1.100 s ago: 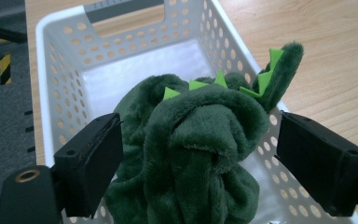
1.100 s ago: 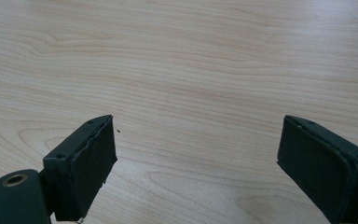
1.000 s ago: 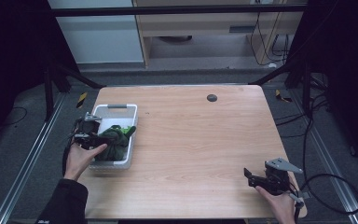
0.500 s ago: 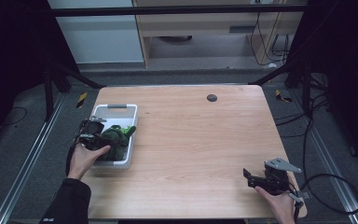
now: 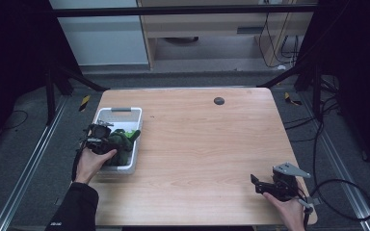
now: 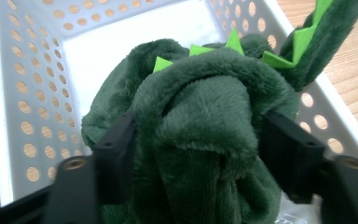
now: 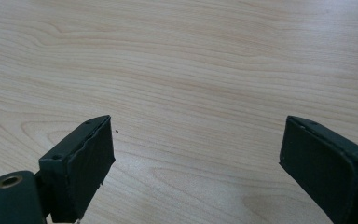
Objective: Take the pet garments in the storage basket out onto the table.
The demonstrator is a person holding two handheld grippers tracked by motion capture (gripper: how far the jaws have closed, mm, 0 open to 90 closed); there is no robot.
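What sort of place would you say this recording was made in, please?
Probably a lab or workshop data-collection station: a wooden table inside a dark metal frame, cables trailing across a grey floor, and hand-held tools, the left tool gripping a green plush toy in a white basket.

Left hand w/ dark sleeve comes in from bottom left, holding the left hand-held gripper, jaws clamped on either side of a green plush toy. Right hand at bottom right holds the right hand-held gripper low over the bench, jaws wide apart, nothing btwn them.
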